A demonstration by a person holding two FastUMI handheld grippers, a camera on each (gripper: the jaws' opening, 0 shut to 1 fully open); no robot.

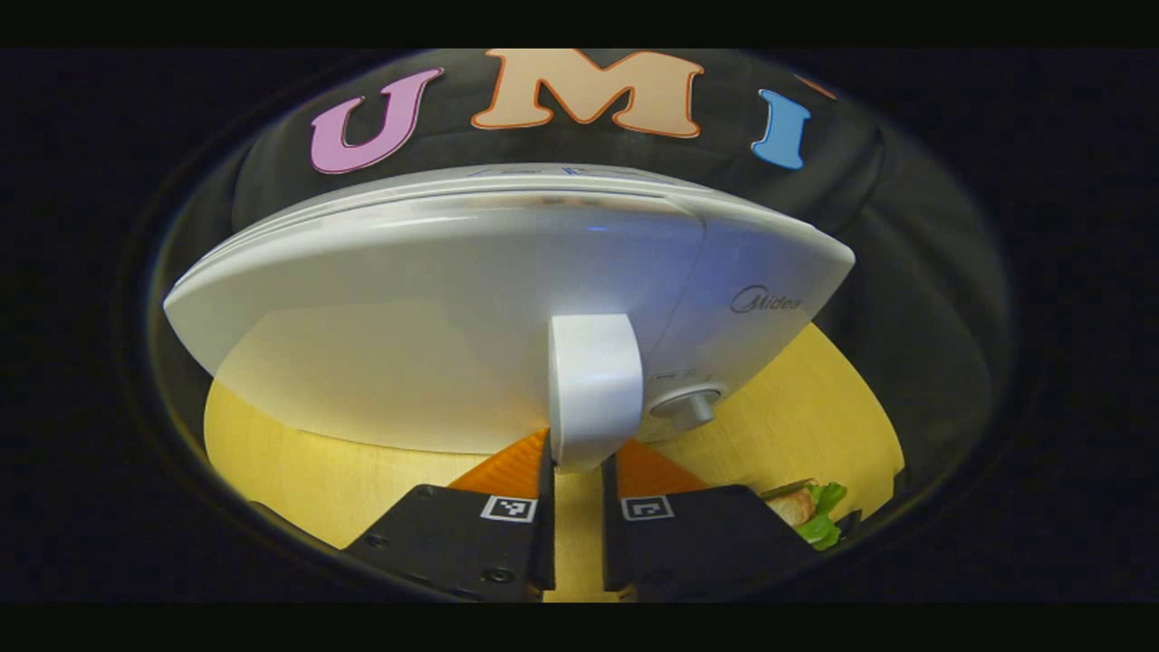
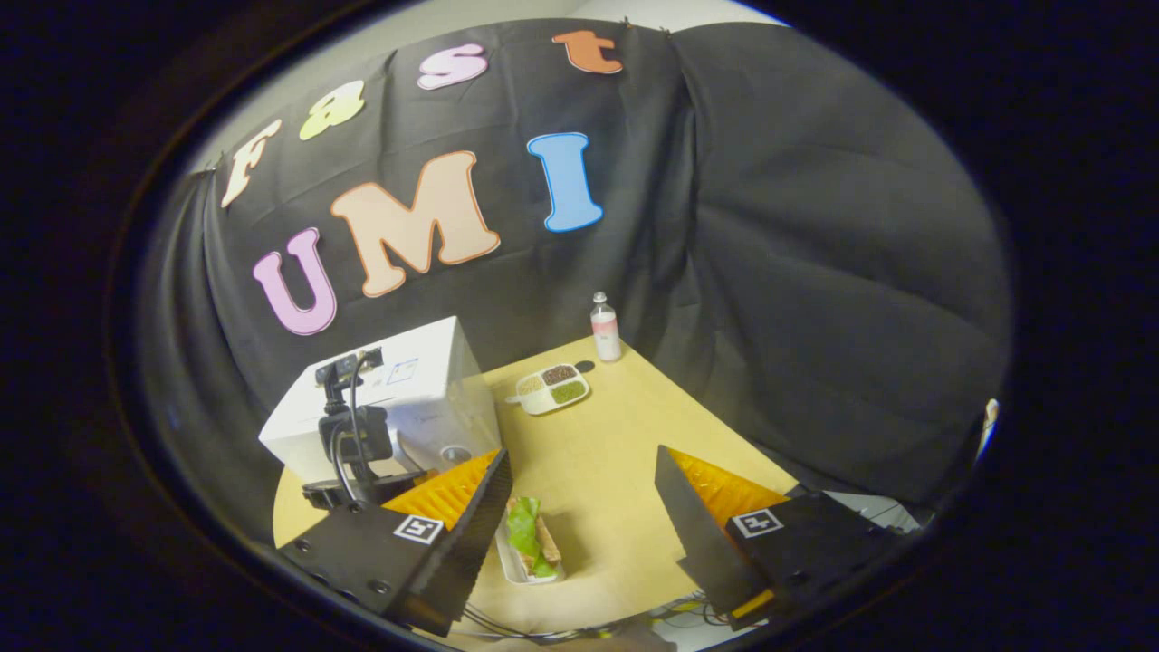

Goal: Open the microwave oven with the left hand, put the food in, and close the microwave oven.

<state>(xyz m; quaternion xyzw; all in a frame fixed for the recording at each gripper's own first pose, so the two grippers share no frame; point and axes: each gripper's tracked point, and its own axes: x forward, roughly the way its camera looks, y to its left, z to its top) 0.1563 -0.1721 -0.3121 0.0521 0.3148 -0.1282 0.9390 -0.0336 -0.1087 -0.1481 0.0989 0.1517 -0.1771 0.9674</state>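
Left tongs [image 1: 574, 493] seemingly around door handle [image 1: 593, 389]

We see a white microwave [image 1: 453, 299] with a white handle [image 1: 593, 389] and a pale grey knob [image 1: 690, 407], its front shading to cream where the table reflects. The table [image 1: 362, 471] is light yellow wood with a faint grain. The sandwich [image 2: 534, 539] shows green lettuce on tan bread, lying on a white tray [image 2: 509, 560]. Farther back we note a white divided dish [image 2: 550, 389] holding beige, dark brown and olive-green fillings, and a clear bottle [image 2: 604, 328] with a pink band and white cap. Each gripper body is black, with orange ribbed panels and a black-and-white square marker [image 2: 757, 522]. The wall cloth [image 2: 815, 272] is black.
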